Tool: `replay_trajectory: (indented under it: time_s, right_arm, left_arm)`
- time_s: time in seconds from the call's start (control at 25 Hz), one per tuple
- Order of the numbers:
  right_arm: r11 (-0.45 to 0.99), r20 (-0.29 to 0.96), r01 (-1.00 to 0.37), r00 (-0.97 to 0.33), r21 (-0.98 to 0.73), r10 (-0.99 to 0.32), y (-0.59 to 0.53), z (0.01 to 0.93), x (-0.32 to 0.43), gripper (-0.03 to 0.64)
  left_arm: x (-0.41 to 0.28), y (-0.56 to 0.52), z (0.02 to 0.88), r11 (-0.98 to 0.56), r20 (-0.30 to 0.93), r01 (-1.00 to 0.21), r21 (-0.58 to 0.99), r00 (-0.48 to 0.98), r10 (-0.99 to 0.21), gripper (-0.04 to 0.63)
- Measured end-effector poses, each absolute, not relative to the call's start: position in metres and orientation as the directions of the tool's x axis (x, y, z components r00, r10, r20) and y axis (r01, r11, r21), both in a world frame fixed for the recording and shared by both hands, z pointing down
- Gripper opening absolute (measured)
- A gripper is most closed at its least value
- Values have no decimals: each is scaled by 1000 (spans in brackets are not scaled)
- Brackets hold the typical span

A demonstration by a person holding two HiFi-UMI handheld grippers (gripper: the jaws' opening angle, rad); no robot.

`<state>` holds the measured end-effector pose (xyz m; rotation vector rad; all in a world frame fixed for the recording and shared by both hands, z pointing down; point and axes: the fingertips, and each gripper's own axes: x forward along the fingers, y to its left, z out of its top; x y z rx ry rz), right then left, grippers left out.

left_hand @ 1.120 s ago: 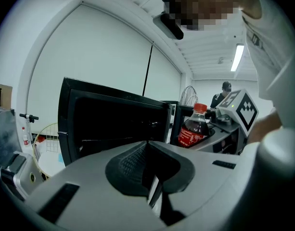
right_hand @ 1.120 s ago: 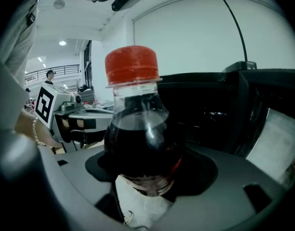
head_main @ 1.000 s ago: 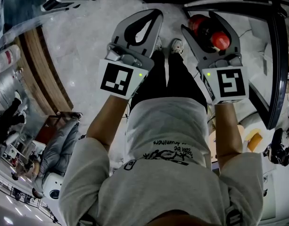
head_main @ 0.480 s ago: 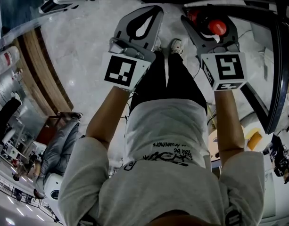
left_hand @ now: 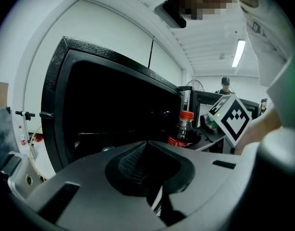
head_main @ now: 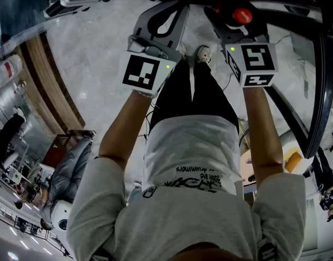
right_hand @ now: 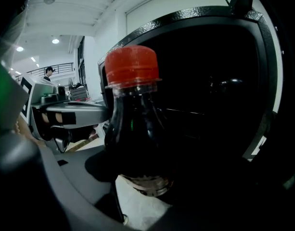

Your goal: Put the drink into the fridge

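Observation:
The drink is a dark cola bottle with a red cap. My right gripper is shut on the bottle, which fills the right gripper view with its cap upright. Just behind the bottle gapes the fridge's dark open inside, ringed by a black frame. My left gripper is beside it on the left, shut with nothing between its jaws. From the left gripper view the bottle and the right gripper's marker cube show at the fridge's mouth.
The fridge's black door edge curves down the right of the head view. Below the grippers are the person's legs and shoes on a pale marble floor. A wooden strip runs at the left. People stand far behind.
Both grippers have moved up the head view toward the dark fridge opening. The bottle went along in the right gripper, and its cap now sits at the opening's edge.

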<state>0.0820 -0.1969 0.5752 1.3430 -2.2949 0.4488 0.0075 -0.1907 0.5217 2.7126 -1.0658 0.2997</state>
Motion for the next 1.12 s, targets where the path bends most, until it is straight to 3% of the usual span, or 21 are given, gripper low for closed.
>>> replay_trajectory:
  time_s: [1.12]
  right_arm:
    - [456,556,-890,-393,-28,-733,-274,644,88,319]
  left_arm:
    - [13,-242,543,-703,217,-710,42,693,-688,25]
